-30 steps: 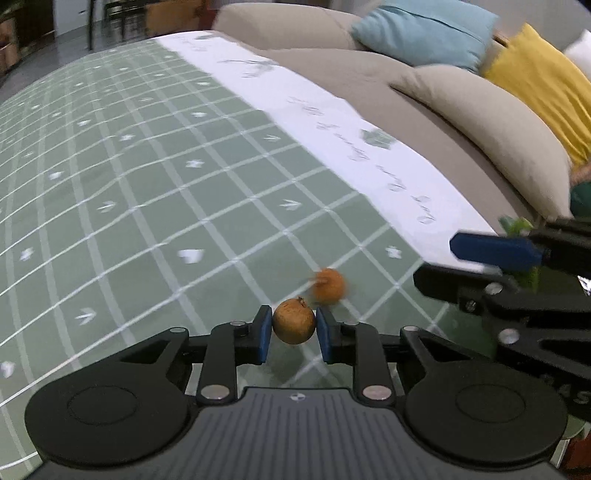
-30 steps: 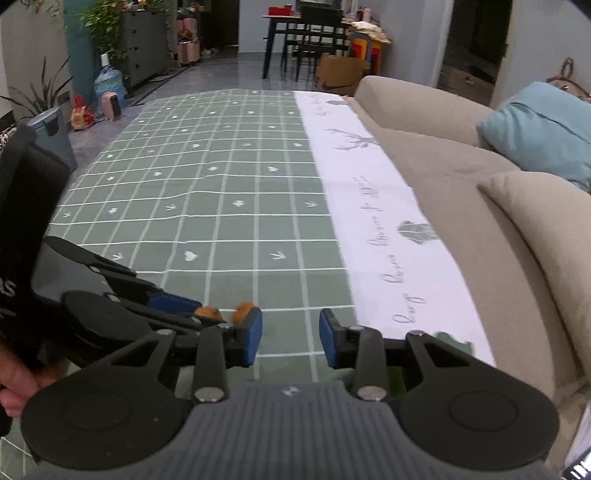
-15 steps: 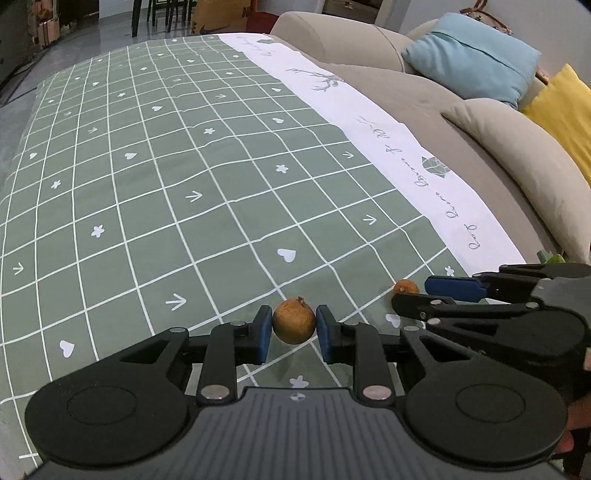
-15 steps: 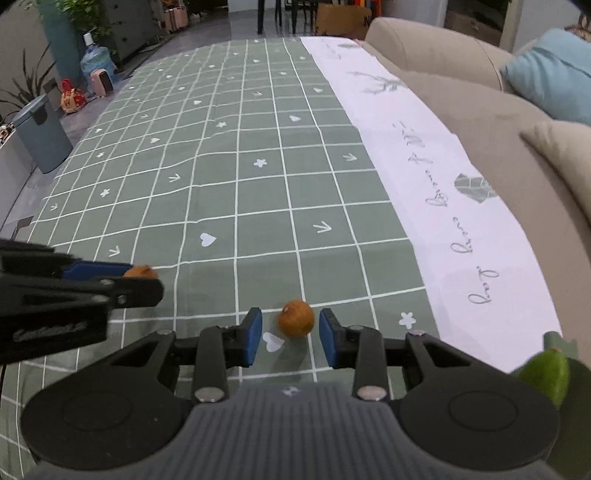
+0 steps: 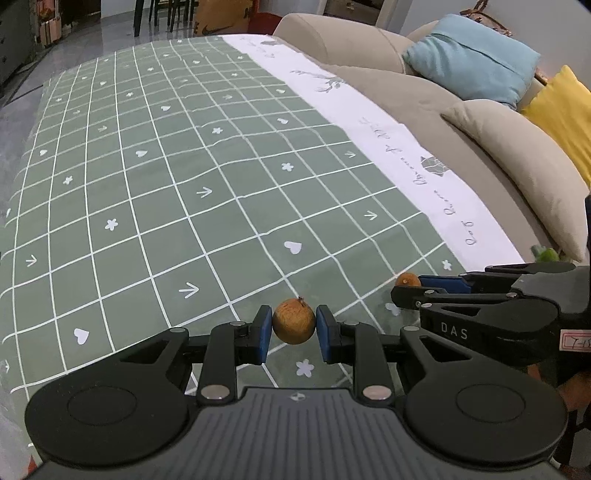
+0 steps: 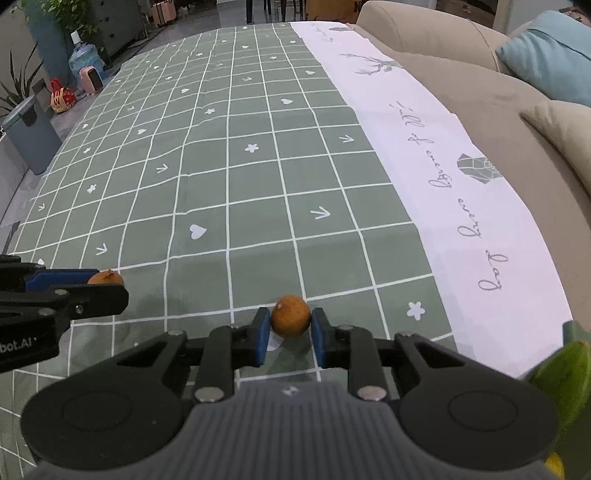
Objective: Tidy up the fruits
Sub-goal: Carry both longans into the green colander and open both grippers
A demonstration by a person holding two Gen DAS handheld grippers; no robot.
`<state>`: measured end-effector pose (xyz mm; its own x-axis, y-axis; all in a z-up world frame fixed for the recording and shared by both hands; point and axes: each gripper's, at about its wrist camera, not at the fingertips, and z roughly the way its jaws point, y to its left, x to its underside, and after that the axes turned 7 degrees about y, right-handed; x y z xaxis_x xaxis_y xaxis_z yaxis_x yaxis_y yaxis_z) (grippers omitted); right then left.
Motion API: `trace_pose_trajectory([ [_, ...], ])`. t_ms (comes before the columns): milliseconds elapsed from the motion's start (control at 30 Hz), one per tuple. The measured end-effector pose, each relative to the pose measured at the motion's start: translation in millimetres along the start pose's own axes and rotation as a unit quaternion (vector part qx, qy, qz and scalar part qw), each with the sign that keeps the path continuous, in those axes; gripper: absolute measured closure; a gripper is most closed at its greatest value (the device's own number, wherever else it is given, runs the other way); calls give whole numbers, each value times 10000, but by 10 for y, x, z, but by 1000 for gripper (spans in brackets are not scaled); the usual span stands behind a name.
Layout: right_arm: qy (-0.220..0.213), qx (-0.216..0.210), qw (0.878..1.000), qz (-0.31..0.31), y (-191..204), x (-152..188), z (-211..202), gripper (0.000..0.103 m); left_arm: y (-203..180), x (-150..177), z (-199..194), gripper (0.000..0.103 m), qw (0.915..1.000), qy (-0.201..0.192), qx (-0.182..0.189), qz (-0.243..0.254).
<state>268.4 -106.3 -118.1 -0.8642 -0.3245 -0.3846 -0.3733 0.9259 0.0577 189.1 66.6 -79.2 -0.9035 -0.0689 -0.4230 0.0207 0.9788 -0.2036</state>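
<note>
- Left gripper [image 5: 294, 328] clamping a brown fruit [image 5: 294, 321] between its blue pads, lifted just above the green cloth [image 5: 166, 206].
- Right gripper [image 6: 290, 329] straddling a second fruit [image 6: 290, 316] lying on the cloth; pads close beside it, contact unclear.
- Green fruit [image 6: 565, 373] showing at right edge.
- Sofa [image 5: 480, 122] lying beyond.

A green tablecloth [image 5: 155, 206] with a white grid and small hearts, stars and arrows covers the table, with a white strip [image 5: 399, 147] bearing grey script along its sofa side. Just beside it stands a beige sofa [image 5: 424, 96] carrying a light blue cushion [image 5: 469, 59], a yellow cushion [image 5: 561, 110] and a beige cushion [image 5: 524, 162]. On the floor are a water bottle [image 6: 83, 61], a grey bin [image 6: 27, 134] and potted plants [image 6: 62, 14].
</note>
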Motion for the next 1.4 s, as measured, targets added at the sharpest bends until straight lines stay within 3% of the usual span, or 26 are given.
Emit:
trace_pose_trajectory([
  [433,-621,-311,9972,259,52,545,-953,84,-404,162,-600,75,9983,-359,430,143],
  [733,-901,-7,9945,538,-253,1136,-1493,84,-965,346,-798,75,9941,-432,712,696],
  [1067,-989,385,9875,1168,-872,1675,-1692,84,-1686,448,-691,75,9831,-281,961,1535],
  [1400,-1042,609,9850,1232,-1266,1603,-1616,84,-2181,199,-256,75,9751,147,1150,1892],
])
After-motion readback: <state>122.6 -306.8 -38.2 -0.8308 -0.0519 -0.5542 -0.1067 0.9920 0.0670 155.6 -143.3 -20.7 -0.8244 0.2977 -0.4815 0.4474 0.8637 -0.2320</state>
